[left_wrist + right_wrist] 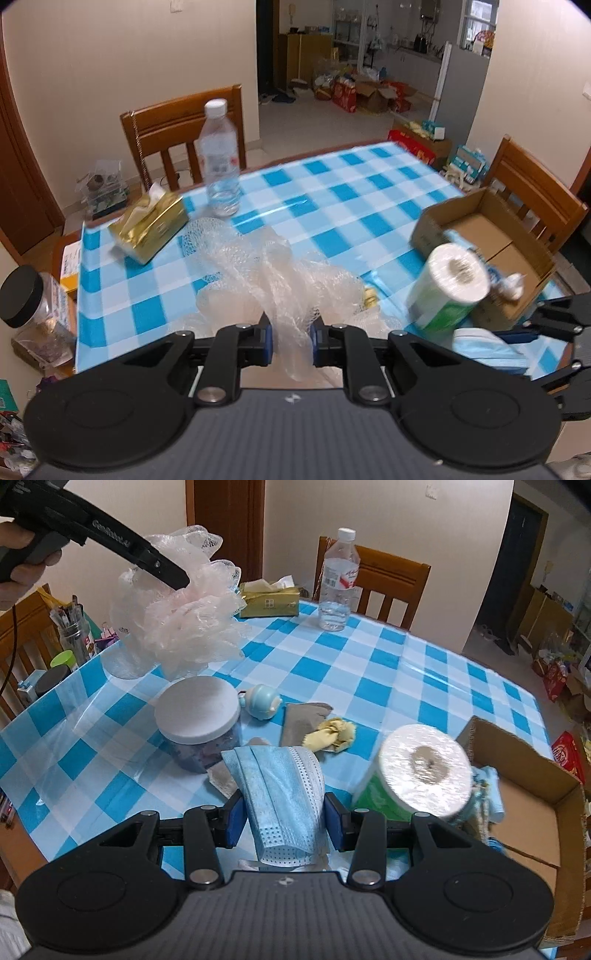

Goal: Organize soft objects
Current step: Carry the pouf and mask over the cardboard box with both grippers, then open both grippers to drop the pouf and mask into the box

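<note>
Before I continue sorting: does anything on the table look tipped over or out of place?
Yes. The toilet paper roll leans tilted against the cardboard box instead of lying inside. Beyond it, a yellow cloth lies crumpled on the tablecloth. Nothing looks spilled.

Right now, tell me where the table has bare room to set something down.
The widest free patch of the checked tablecloth runs from the water bottle to the cardboard box. A narrower strip lies beside the gold tissue pack. It is crowded around the white-lidded jar, the small blue toy and the crumpled cloths.
</note>
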`<action>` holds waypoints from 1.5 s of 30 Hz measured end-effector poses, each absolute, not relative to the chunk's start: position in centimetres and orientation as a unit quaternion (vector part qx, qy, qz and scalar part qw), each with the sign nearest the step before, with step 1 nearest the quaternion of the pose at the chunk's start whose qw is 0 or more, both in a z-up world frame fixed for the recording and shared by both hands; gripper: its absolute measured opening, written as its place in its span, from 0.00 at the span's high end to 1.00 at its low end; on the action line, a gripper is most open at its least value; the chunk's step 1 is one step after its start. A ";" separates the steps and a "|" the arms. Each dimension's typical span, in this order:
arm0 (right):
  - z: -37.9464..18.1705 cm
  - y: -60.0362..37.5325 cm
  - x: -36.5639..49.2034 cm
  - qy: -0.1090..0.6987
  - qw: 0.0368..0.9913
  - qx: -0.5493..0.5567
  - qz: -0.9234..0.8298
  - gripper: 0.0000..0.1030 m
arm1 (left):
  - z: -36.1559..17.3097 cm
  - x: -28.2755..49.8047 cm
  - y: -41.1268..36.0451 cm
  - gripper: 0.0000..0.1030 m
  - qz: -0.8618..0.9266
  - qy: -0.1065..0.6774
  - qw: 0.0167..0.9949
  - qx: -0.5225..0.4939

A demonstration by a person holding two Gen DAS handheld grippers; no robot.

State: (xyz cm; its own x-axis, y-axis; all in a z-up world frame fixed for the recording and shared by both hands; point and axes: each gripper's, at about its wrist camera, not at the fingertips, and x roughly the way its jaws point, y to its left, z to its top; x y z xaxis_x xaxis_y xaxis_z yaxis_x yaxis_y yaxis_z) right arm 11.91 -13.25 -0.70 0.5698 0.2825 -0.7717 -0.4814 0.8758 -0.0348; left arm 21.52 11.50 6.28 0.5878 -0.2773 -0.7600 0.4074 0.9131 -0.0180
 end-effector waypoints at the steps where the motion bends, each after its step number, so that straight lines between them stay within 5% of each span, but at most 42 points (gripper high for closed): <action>1: -0.6 -13.9 11.9 0.411 0.878 -0.118 0.216 0.52 | 6.7 21.3 10.9 0.85 -0.193 0.409 0.889 0.076; 26: -0.9 -35.8 14.8 0.402 0.906 -0.113 0.068 0.52 | 9.9 23.8 -12.2 0.85 -0.313 0.366 0.871 0.095; 27: -1.2 -36.5 15.0 0.402 0.906 -0.116 0.062 0.48 | 9.6 24.0 -12.9 0.85 -0.317 0.366 0.870 0.096; 29: -1.8 -37.5 15.6 0.407 0.905 -0.113 0.053 0.24 | 9.2 24.5 -14.5 0.85 -0.324 0.369 0.866 0.097; 32: -2.2 -38.7 15.6 0.409 0.906 -0.095 0.057 0.09 | 8.4 25.1 -16.8 0.85 -0.334 0.373 0.860 0.100; 42: -2.5 -39.9 13.1 0.413 0.907 -0.056 0.060 0.02 | 6.4 27.2 -23.8 0.85 -0.368 0.385 0.840 0.101; 45: -2.3 -40.4 12.7 0.412 0.909 -0.046 0.053 0.02 | 6.2 28.0 -25.8 0.73 -0.374 0.383 0.839 0.100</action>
